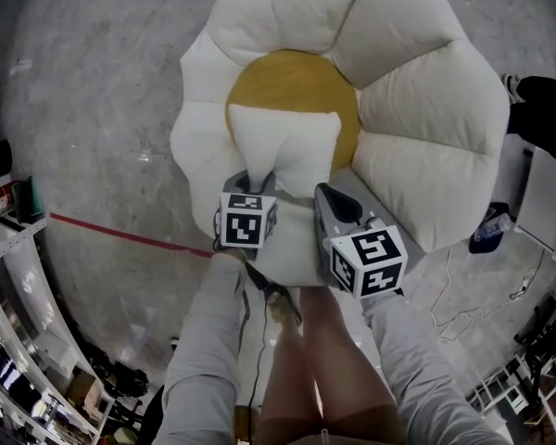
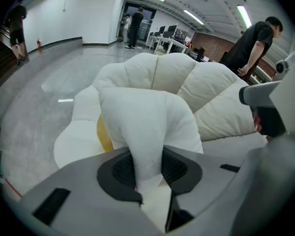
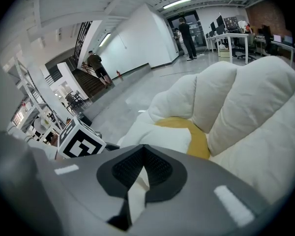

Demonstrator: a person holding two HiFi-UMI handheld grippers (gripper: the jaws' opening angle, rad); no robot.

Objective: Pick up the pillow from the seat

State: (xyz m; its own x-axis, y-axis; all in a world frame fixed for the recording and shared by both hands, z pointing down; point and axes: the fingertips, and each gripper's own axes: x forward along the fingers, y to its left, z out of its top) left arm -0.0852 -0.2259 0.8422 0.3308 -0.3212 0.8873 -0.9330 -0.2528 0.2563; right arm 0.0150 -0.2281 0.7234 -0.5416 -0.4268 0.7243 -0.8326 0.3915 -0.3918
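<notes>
Grey floor (image 1: 102, 109), flower seat (image 1: 426, 109) | left tongs (image 2: 148, 167) clamped on white pillow (image 2: 147, 117) | right tongs (image 3: 143, 167) closed, empty

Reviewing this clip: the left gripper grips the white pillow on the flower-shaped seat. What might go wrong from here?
1. The left gripper pinches only a narrow fold of the soft white fabric pillow, so the fold may slip out during the lift.
2. The right gripper is shut and empty. Held at one point, the pillow may sag and drag on the cream petal-cushioned seat.
</notes>
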